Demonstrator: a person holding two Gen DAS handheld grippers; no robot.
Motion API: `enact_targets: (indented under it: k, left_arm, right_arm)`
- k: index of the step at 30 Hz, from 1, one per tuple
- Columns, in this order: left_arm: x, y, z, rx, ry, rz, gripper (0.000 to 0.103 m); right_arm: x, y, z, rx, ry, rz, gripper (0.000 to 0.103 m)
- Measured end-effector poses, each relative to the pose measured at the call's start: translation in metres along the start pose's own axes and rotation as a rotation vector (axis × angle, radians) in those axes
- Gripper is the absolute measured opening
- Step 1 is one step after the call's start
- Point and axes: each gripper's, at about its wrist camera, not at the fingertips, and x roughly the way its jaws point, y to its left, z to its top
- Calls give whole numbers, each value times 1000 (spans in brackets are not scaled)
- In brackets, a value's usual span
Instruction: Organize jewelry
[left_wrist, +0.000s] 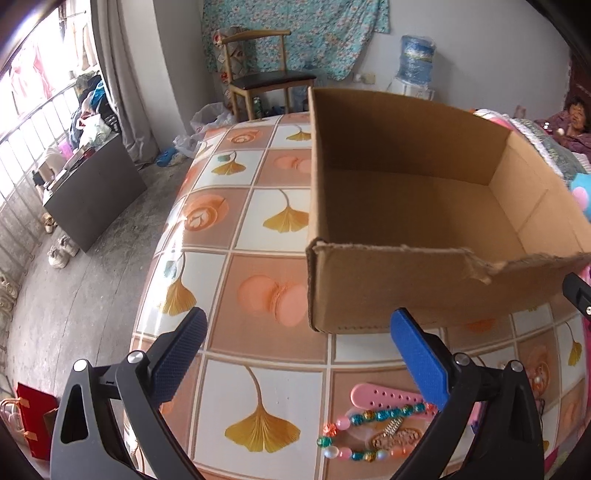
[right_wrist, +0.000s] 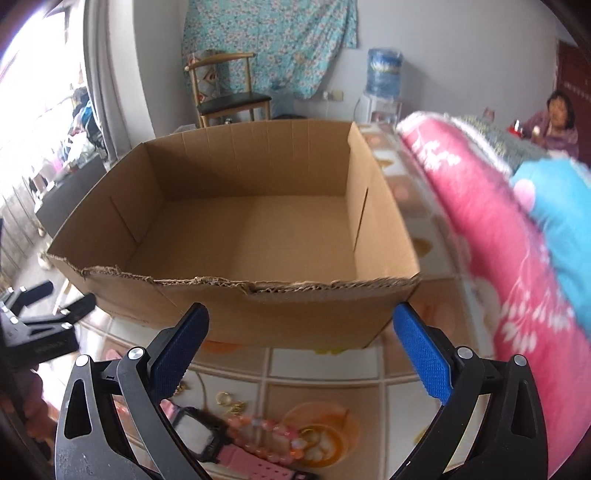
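An open, empty cardboard box stands on the patterned table. In the left wrist view a pink watch strap and a bracelet of coloured beads lie near the table's front, partly behind the right finger. My left gripper is open above the tablecloth, holding nothing. In the right wrist view a pink watch, a beaded bracelet and small gold rings lie just below my right gripper, which is open and empty in front of the box. The left gripper shows at that view's left edge.
The table ends at a left edge with bare floor beyond. A pink and blue quilt is piled along the table's right side. A chair, a water dispenser and a seated person are in the background.
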Motion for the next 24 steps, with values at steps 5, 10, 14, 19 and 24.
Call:
enact_targets:
  k: [5, 10, 14, 19, 24]
  left_arm:
    - [-23, -1, -39, 106, 16, -20, 98]
    - [-22, -7, -89, 183, 122, -12, 98]
    - [-18, -6, -107, 176, 133, 1, 98]
    - [-10, 6, -106, 99, 163, -62, 99]
    - [-9, 7, -104, 93, 153, -99, 99]
  right_arm:
    - [-32, 11, -40, -110, 4, 61, 96]
    - [-39, 27, -81, -137, 125, 177, 96]
    - [-36, 47, -109, -178, 206, 186, 96]
    - [-26, 60, -125, -220, 249, 137, 96]
    - [-18, 62, -130, -204, 264, 129, 96]
